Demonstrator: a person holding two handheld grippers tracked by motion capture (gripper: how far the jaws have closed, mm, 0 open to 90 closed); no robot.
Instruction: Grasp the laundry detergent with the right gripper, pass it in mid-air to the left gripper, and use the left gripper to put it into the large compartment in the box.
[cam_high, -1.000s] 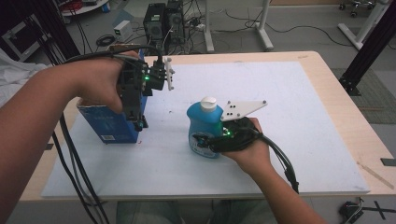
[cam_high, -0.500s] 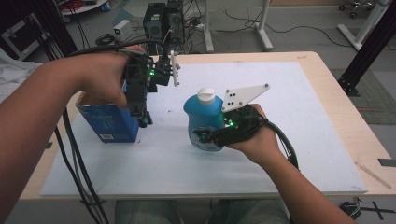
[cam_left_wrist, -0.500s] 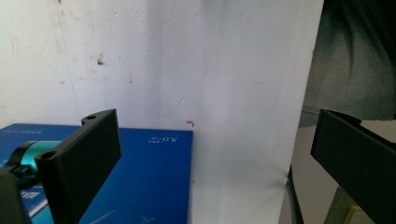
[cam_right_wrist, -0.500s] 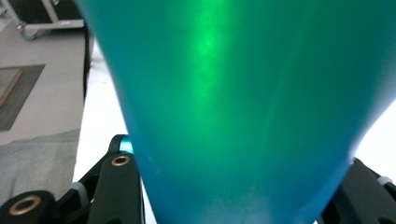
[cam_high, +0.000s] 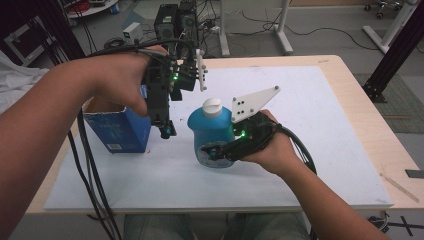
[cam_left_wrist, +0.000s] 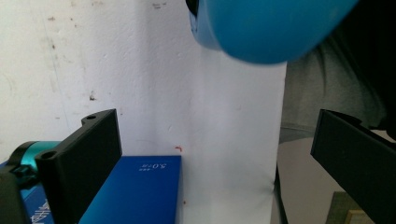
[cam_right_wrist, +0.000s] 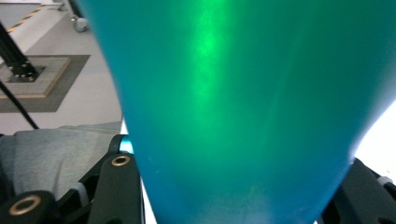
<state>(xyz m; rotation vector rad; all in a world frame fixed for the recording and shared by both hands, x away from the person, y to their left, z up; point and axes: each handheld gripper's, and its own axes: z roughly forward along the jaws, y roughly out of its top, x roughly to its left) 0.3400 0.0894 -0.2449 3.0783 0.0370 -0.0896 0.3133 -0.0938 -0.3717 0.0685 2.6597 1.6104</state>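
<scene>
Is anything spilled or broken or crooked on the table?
Nothing looks spilled or broken. The round blue plastic bottle with a white cap is upright, clamped in the right gripper, cap on. The open-topped blue cardboard box stands upright on the white mat. The left gripper is open and empty.

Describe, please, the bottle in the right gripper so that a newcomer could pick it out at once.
On the white mat that covers the wooden table, look near the middle, just right of the open blue box. There the right gripper grips a rounded blue bottle. Unlike the square box, it is curved and topped with a white cap.
</scene>
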